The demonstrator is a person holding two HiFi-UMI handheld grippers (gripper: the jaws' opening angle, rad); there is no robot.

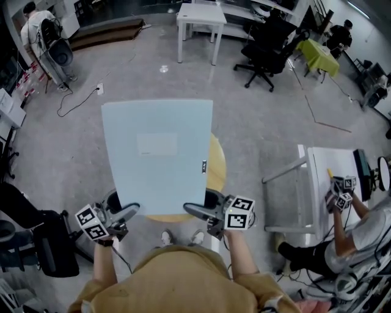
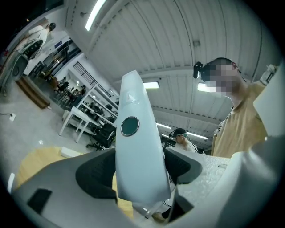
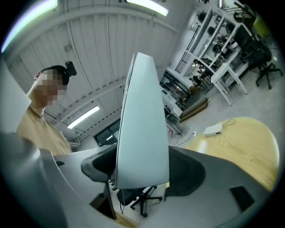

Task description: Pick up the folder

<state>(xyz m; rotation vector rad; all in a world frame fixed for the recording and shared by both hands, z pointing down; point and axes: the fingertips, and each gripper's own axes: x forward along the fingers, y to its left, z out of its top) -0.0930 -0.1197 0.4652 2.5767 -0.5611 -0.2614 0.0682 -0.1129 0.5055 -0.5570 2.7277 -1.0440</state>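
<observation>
A pale blue folder point(image 1: 157, 156) is held up in the air above a round wooden table point(image 1: 216, 165), its flat face toward the head camera. My left gripper point(image 1: 126, 213) is shut on the folder's near left corner, and my right gripper point(image 1: 197, 211) is shut on its near right corner. In the left gripper view the folder point(image 2: 139, 151) rises edge-on between the jaws, with a dark round finger hole point(image 2: 129, 126) in its spine. The right gripper view shows the folder point(image 3: 142, 129) edge-on too, clamped between the dark pads.
Below lies grey floor. A white table point(image 1: 201, 17) and a black office chair point(image 1: 269, 49) stand far ahead. At the right is a white desk point(image 1: 333, 183) with a seated person point(image 1: 357, 235) holding another gripper. A black chair point(image 1: 43, 241) sits at the left.
</observation>
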